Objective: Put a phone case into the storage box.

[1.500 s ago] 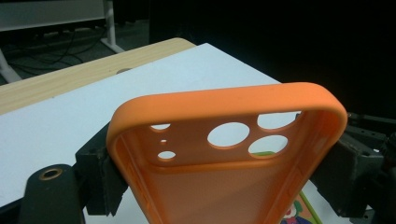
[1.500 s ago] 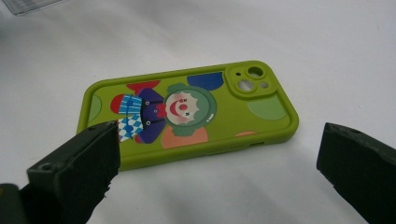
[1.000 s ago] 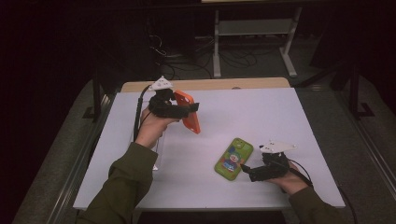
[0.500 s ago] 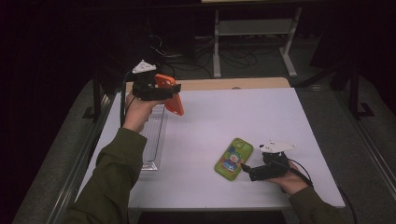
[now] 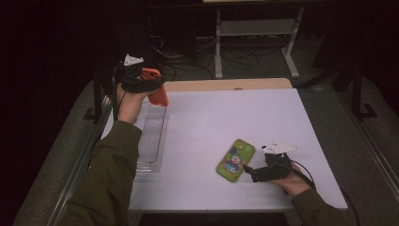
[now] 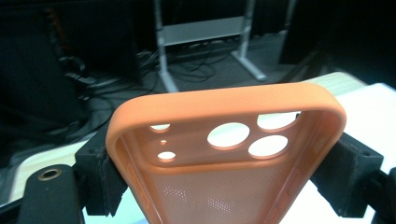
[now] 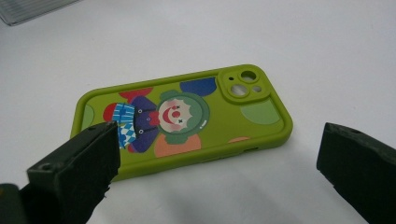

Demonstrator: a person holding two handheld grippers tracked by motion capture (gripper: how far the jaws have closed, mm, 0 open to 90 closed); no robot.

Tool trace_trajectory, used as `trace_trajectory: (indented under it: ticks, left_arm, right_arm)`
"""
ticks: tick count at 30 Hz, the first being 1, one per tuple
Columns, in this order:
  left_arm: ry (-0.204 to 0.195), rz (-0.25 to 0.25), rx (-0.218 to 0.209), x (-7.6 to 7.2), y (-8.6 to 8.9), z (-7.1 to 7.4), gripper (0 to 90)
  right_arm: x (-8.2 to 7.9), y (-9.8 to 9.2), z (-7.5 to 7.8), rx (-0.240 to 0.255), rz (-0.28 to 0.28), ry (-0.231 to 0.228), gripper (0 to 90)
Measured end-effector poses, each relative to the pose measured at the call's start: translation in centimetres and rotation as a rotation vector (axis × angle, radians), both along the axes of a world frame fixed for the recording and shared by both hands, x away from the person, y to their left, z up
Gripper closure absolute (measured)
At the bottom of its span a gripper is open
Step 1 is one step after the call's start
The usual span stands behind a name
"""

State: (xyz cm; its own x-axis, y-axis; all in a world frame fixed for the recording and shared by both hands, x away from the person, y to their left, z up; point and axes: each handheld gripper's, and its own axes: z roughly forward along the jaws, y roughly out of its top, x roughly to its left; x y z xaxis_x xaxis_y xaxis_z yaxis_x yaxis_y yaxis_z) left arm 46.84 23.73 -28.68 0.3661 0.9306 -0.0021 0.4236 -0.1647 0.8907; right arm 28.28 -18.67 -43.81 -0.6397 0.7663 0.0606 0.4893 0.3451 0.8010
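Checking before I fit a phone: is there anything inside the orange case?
The orange case in the left tongs is empty, inner back and camera holes bare. Its lower end is cut off.

Left arm: green sleeve, stretched forward to the table's far left corner; left gripper (image 5: pixel 149 84) raised, jaws clamped. Right hand (image 5: pixel 288 178): low at the near right edge; right gripper (image 5: pixel 248 172) pointing left, jaws spread wide apart, nothing gripped.

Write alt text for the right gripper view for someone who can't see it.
A green phone case with a cartoon clown lies flat, printed side up, on a white table. The right gripper has its two black jaws open just in front of it, not gripping it.
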Motion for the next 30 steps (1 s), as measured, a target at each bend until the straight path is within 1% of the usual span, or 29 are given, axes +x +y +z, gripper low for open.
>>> trace_trajectory:
  ticks: [5, 9, 10, 11, 13, 14, 15, 16, 18, 19, 21, 22, 23, 26, 30]
  left_arm:
    - [0.031, 0.070, 0.002, 0.9, 0.6, -1.0, 16.1]
    - [0.054, 0.111, 0.026, 1.5, 0.7, -1.7, 16.0]
    - [0.067, 0.116, 0.047, 1.6, 0.7, -1.8, 16.0]
    - [0.066, 0.133, 0.039, 1.7, 0.6, -2.1, 16.0]
    - [0.067, 0.158, 0.040, 2.0, 0.3, -2.7, 15.9]
    - [0.081, 0.167, 0.058, 2.1, 0.2, -2.9, 16.0]
    - [0.087, 0.164, 0.063, 2.2, 0.2, -3.2, 15.9]
    - [0.090, 0.171, 0.058, 2.2, 0.1, -3.6, 15.9]
    - [0.106, 0.175, 0.075, 2.3, 0.0, -4.1, 15.8]
    - [0.103, 0.179, 0.068, 2.4, -0.1, -4.4, 15.8]
    - [0.123, 0.184, 0.087, 2.6, -0.1, -4.8, 15.8]
    - [0.127, 0.188, 0.086, 2.6, -0.2, -5.0, 15.8]
    - [0.120, 0.192, 0.084, 2.7, -0.2, -5.1, 15.8]
    - [0.126, 0.204, 0.093, 2.8, -0.2, -5.6, 15.7]
    - [0.133, 0.218, 0.084, 3.0, -0.2, -6.3, 15.6]
  right_arm:
    - [0.0, 0.0, 0.0, 0.004, -0.001, 0.001, 0.0]
    - [0.0, -0.1, 0.0, 0.010, 0.004, -0.001, 0.0]
    - [0.0, -0.1, 0.1, 0.013, 0.000, 0.003, 0.0]
    - [0.0, -0.1, 0.0, 0.012, 0.003, -0.004, 0.0]
    - [0.0, -0.1, 0.1, 0.014, 0.003, -0.002, 0.0]
    - [0.0, -0.1, 0.1, 0.014, 0.002, -0.001, 0.0]
    - [0.0, -0.1, 0.1, 0.015, 0.003, -0.001, 0.0]
    - [0.0, -0.1, 0.1, 0.015, 0.003, -0.002, 0.0]
    - [0.0, -0.2, 0.1, 0.016, 0.002, -0.001, 0.0]
    - [0.0, -0.2, 0.1, 0.016, 0.002, -0.002, 0.0]
    - [0.0, -0.2, 0.1, 0.016, 0.001, -0.003, 0.0]
    - [0.0, -0.2, 0.1, 0.016, 0.001, -0.004, 0.0]
    - [0.0, -0.2, 0.1, 0.016, 0.002, -0.002, 0.0]
    - [0.0, -0.2, 0.1, 0.018, 0.004, -0.003, 0.0]
    - [0.0, -0.2, 0.1, 0.018, 0.003, -0.002, 0.0]
